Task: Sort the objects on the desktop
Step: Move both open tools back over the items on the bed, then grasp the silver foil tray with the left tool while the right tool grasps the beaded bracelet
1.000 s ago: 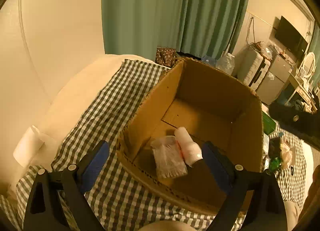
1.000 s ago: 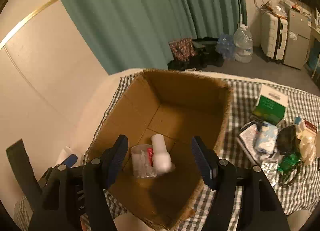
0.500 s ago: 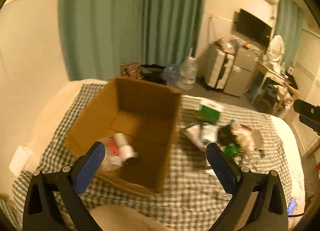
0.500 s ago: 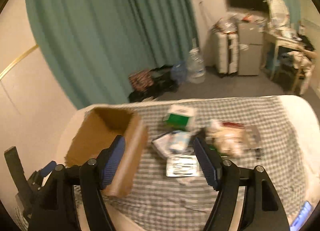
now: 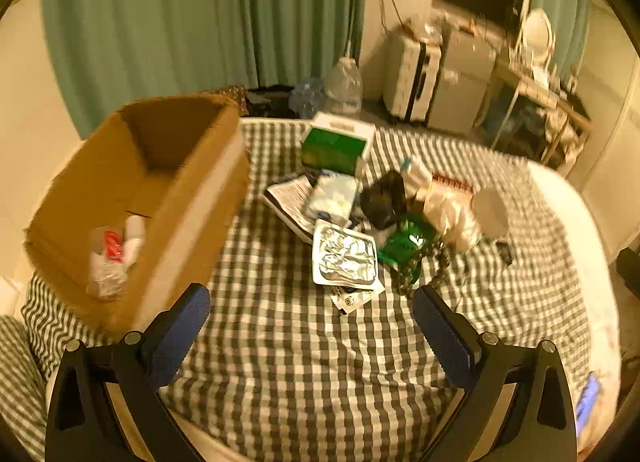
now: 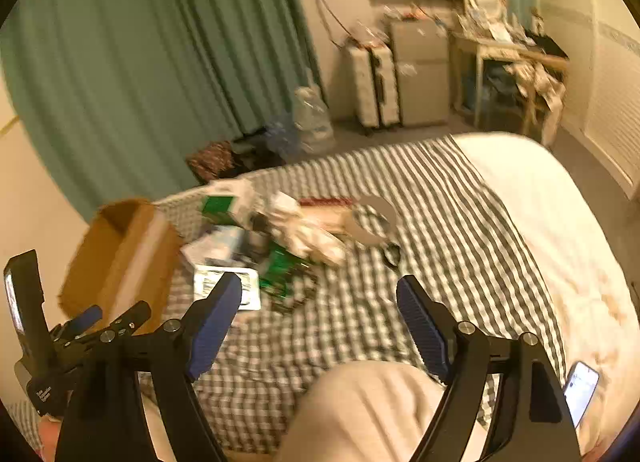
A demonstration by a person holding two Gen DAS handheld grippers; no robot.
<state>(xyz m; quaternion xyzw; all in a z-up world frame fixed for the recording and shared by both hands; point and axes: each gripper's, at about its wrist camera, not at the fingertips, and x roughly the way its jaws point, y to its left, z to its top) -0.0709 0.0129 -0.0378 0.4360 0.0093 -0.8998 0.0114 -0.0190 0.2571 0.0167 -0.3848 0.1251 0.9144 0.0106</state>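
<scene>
A cardboard box (image 5: pixel 192 198) stands at the left of the checked cloth (image 5: pixel 280 342) and holds a white bottle (image 5: pixel 134 240) and a clear bag (image 5: pixel 105 270). A pile lies right of it: a green and white box (image 5: pixel 336 144), a foil packet (image 5: pixel 345 258), a green wrapper (image 5: pixel 408 242), a black pouch (image 5: pixel 384 198), a white roll (image 5: pixel 490 211). My left gripper (image 5: pixel 312 330) is open and empty, above the cloth short of the pile. My right gripper (image 6: pixel 320 318) is open and empty, nearer the pile (image 6: pixel 280 238); the box (image 6: pixel 120 258) is at its left.
A phone (image 6: pixel 580 392) lies on the white bedding (image 6: pixel 540 222) at the right. My knee (image 6: pixel 360 410) is below the right gripper. Beyond the bed are green curtains (image 5: pixel 200 22), a water jug (image 5: pixel 343 86), suitcases (image 5: pixel 412 78) and a cluttered desk (image 6: pixel 516 58).
Both grippers have pulled back from over the box and swung right. The views now face the pile on the cloth. Both stay open and empty.
</scene>
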